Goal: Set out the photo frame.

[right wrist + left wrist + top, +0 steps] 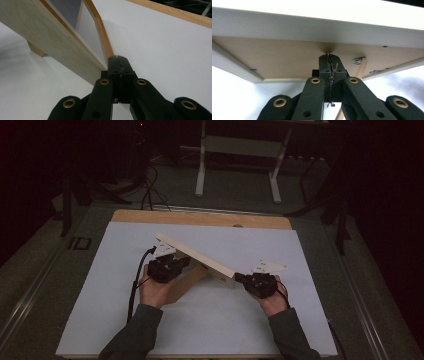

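Note:
A light wooden picture frame [197, 256] stands tilted on its edge across the middle of the white table cover [210, 325], propped by a brown back leg [190, 279]. My left gripper [186, 263] is behind it, shut. In the left gripper view its tips [329, 56] press against the brown back board [282, 58] below the pale rim [312, 27], with nothing between the jaws. My right gripper [240, 278] is shut at the frame's near right end. In the right gripper view its tips [119, 59] touch the lower corner of the frame [50, 45], next to the glass [88, 33].
The table's wooden back edge [200, 218] shows beyond the white cover. Behind it on the dark floor stand the white legs of another desk [237, 155] and some black cables [149, 187]. A thin prop [361, 68] crosses under the frame's back.

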Tool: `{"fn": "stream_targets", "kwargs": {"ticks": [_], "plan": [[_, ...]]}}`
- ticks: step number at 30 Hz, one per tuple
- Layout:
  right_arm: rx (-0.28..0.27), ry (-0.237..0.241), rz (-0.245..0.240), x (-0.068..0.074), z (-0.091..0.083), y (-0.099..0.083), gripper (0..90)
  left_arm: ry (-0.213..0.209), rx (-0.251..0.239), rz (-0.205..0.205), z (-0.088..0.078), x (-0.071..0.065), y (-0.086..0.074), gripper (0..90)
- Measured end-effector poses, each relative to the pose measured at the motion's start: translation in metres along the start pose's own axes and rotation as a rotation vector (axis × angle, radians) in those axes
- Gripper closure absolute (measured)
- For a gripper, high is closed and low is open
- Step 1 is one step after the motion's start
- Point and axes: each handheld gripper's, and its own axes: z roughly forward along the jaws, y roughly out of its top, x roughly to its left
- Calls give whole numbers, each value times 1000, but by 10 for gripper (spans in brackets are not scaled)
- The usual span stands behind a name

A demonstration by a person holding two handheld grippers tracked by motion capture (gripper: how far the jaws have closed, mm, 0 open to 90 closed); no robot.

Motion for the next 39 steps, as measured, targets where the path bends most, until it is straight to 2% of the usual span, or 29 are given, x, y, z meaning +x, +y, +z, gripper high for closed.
{"fn": "stream_targets", "kwargs": {"ticks": [15,39], "plan": [[0,8,-14,4,0,1,900,-25,6,53,-3,-17,10,900],[0,23,-39,13,1,4,900,-38,25,82,4,-24,9,900]]}}
